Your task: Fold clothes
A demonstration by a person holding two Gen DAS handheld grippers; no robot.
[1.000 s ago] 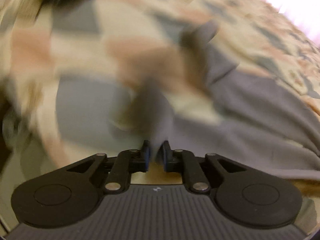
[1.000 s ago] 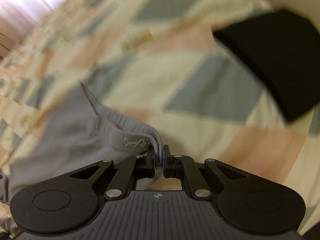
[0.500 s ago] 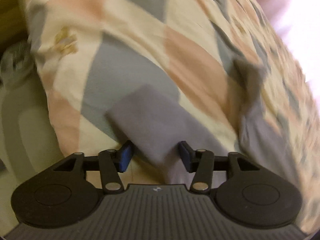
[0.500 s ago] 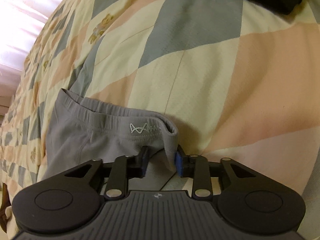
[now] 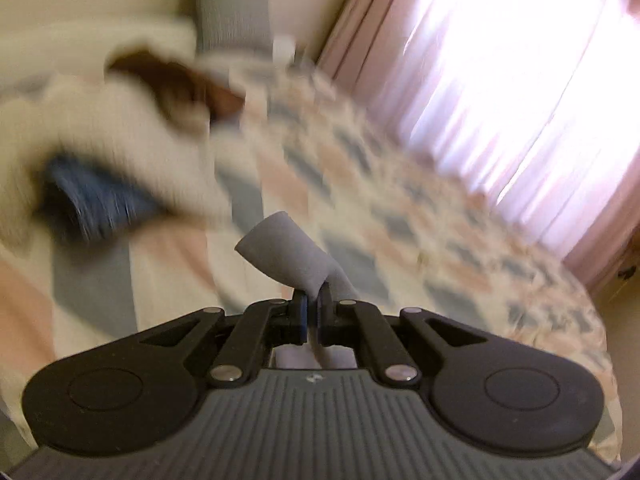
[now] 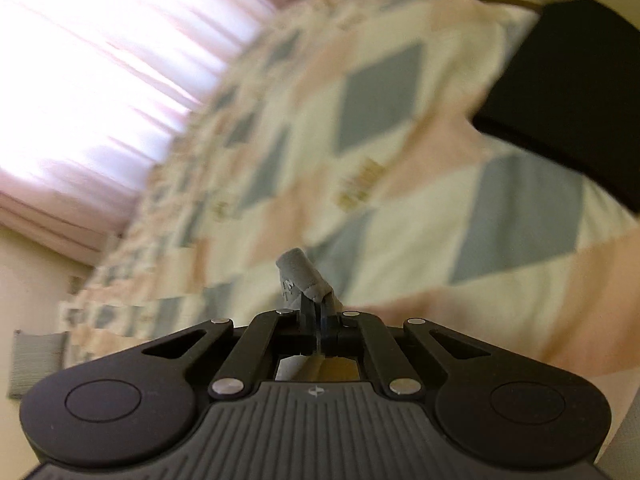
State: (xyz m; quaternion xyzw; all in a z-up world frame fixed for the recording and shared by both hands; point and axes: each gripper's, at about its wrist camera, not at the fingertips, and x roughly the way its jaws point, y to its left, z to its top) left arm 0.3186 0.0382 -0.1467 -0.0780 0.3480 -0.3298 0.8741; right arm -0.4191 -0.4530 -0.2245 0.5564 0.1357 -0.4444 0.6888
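1. The grey garment [image 5: 286, 254] is lifted off the patchwork quilt [image 5: 400, 216]; in both wrist views a folded end of it sticks up above the fingers, with the quilt behind and blurred.
2. The left gripper [image 5: 311, 312] is clenched on one end of the garment, its jaws pressed together with grey cloth between them.
3. The right gripper [image 6: 319, 322] is likewise clamped on another end [image 6: 298, 276], a waistband edge with small pale stitching.
4. On the quilt, toward its right edge in the right wrist view, lies a black folded item [image 6: 568, 92].
5. Beyond the quilt's far side hang bright pink curtains [image 5: 520, 80].
6. At the quilt's left in the left wrist view sits a blurred heap of white, brown and blue things [image 5: 112, 160].
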